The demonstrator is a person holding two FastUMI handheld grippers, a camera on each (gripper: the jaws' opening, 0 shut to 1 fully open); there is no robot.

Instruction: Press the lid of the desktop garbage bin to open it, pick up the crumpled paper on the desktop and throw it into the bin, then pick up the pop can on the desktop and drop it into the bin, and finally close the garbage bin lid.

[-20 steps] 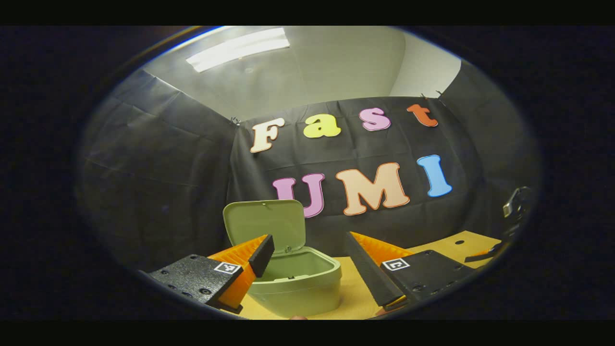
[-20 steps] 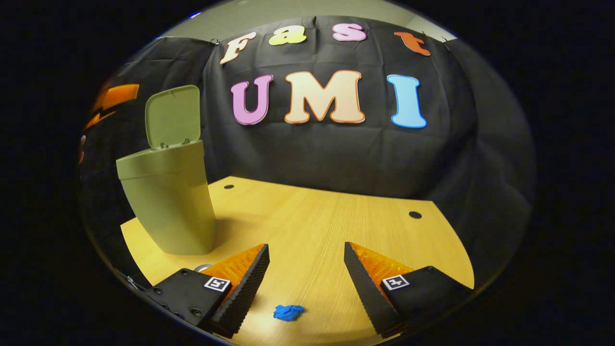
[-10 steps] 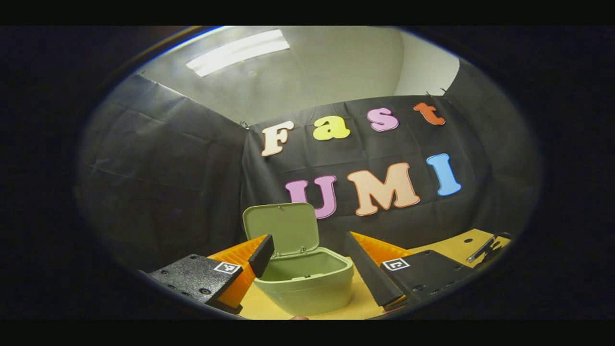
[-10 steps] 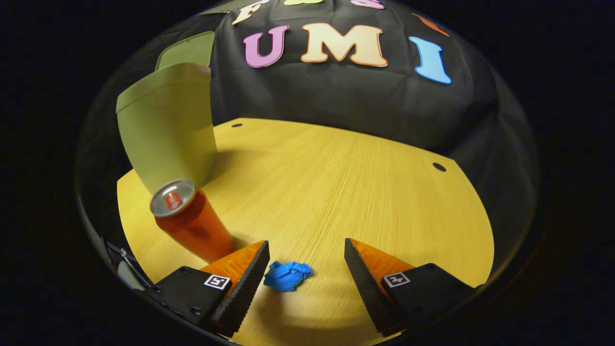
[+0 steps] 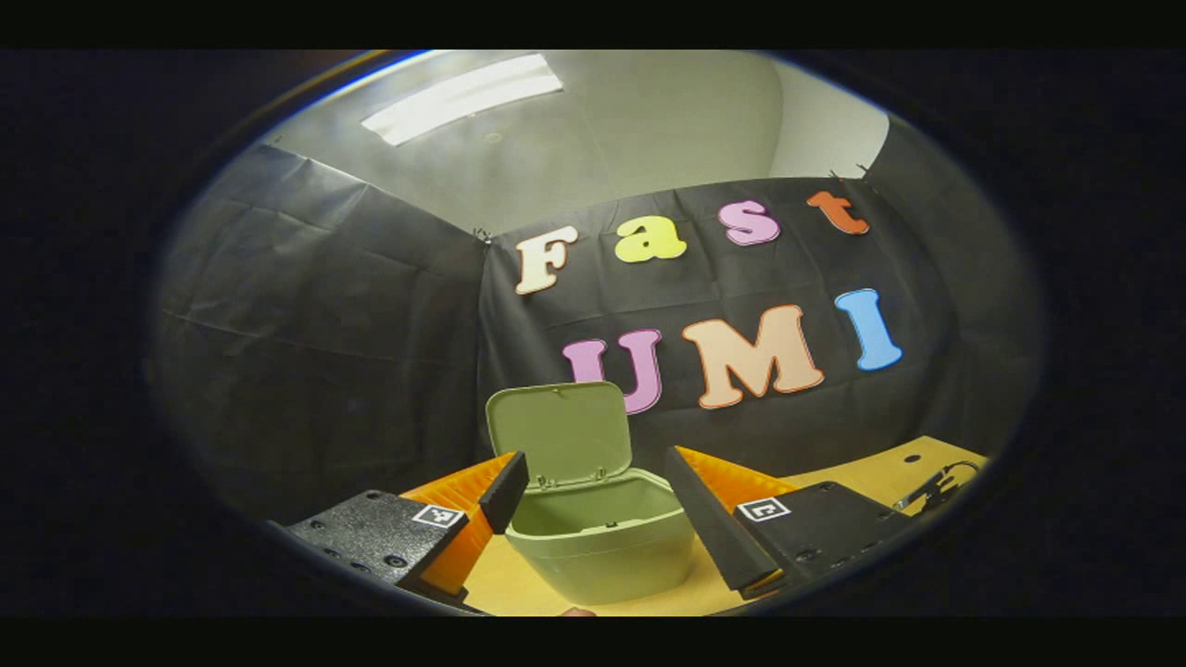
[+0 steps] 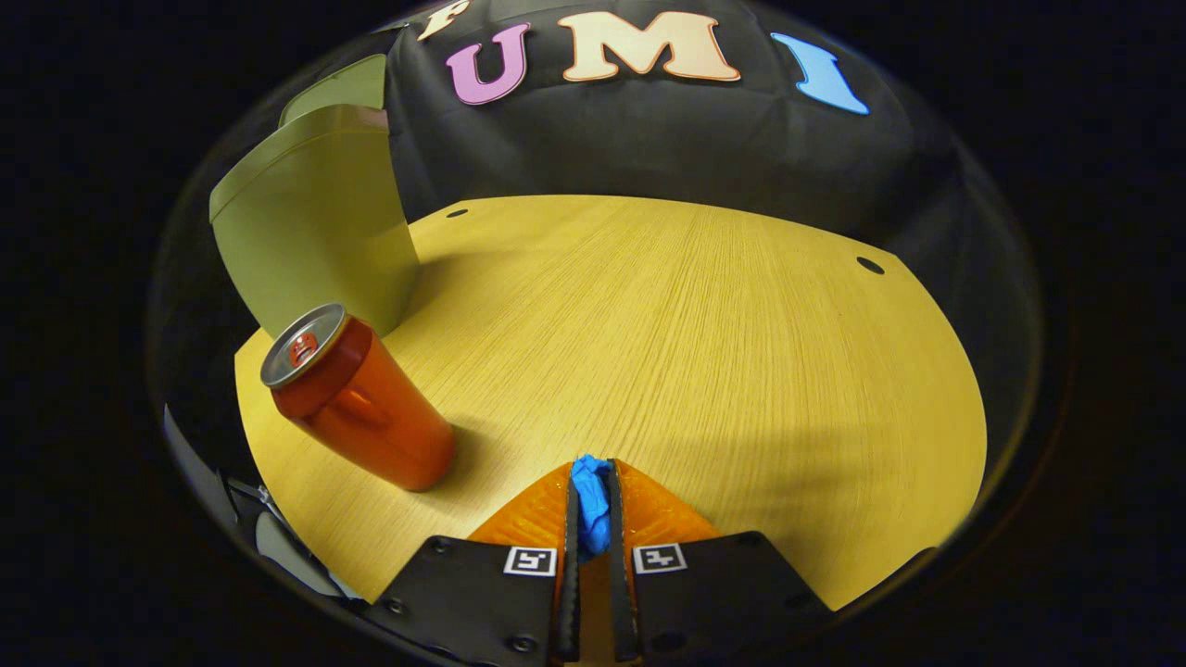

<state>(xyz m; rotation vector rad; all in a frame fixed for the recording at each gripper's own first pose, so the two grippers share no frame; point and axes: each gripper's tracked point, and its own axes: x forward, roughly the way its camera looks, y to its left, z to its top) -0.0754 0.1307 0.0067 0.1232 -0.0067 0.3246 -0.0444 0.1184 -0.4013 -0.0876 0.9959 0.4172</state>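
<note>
1. Crumpled paper (image 6: 590, 505): small blue wad, low at the near edge of the worktop (image 6: 704, 343), pinched between the two fingers of the right gripper (image 6: 590, 519), which are pressed in on it from both sides. Whether it has left the surface cannot be told.
2. Pop can (image 6: 357, 398): orange-red, upright, unopened top showing, standing just left of the paper and apart from it; near the bin but not touching it.
3. Garbage bin (image 6: 310, 222): pale green, at the far left of the worktop. In the left gripper view the bin (image 5: 602, 542) shows its hollow inside, with the lid (image 5: 561, 431) standing raised at the back.
4. Left gripper (image 5: 598, 505): fingers spread wide, holding nothing, looking toward the open bin from the near side.
5. Step in hand, as judged: lid opening done; paper pickup under way.
6. Next move, as judged: lift the paper, carry it left and far over the can without knocking it, and part the fingers only once above the bin's mouth. The left gripper should keep out of that path.
</note>
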